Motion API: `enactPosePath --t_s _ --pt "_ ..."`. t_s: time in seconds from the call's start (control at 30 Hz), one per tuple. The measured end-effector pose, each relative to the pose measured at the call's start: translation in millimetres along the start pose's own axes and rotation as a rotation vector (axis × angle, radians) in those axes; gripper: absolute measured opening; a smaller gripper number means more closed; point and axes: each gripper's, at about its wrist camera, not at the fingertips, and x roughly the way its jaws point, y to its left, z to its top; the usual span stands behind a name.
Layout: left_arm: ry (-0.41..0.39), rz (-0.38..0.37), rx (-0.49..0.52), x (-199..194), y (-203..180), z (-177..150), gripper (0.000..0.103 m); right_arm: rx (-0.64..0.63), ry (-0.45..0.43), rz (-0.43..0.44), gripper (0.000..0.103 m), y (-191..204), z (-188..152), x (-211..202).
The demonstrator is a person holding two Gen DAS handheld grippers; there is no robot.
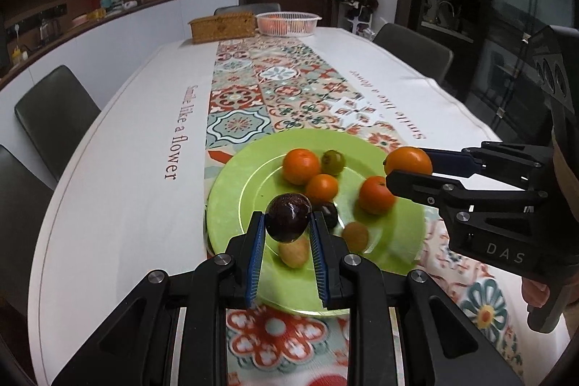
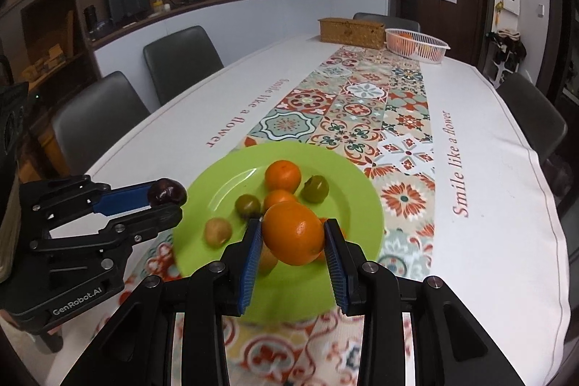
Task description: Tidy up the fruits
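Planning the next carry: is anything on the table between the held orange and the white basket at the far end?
Nothing visible blocks it. The right gripper holds the orange above the green plate; beyond lies bare tablecloth up to the basket, with a wicker box beside it.

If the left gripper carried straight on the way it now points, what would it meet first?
Probably the small dark fruit on the green plate, just beyond the dark plum the left gripper holds; depth is uncertain.

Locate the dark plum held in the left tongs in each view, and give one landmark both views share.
Left wrist view: the dark plum sits low and centre, clamped between the left tongs.
Right wrist view: it is at mid-left, at the tongs' tip, beside the plate's rim.
Shared landmark: the green plate.
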Motion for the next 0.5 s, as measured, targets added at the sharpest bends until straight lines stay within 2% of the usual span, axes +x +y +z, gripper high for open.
enactPosePath --t_s 0.2,0.3,0.33,0.37,0.4,0.5 --pt "0.034 -0.001 -0.005 26.3 6.4 0.8 0.026 0.017 0.031 -0.002 0.036 -6.9 5.2 32.6" --pt "0.028 0.000 -0.013 26.9 6.3 -0.3 0.043 0.034 0.029 0.006 0.037 -10.5 3.2 39.2" --pt "0.024 0.001 -0.015 25.3 5.8 -0.9 0.046 0.033 0.024 0.000 0.038 -11.2 2.1 38.8" --pt "0.019 0.004 -0.013 22.7 5.1 -1.4 0.046 0.034 0.021 0.000 0.047 -11.0 1.2 37.4" --pt "0.015 0.012 -0.011 19.7 3.8 -1.8 0.046 0.036 0.009 -0.005 0.051 -11.1 -0.3 34.0" --pt "0.006 0.039 -0.015 7.3 0.9 -4.1 0.047 0.034 -0.011 -0.025 0.051 -10.9 -5.0 22.9"
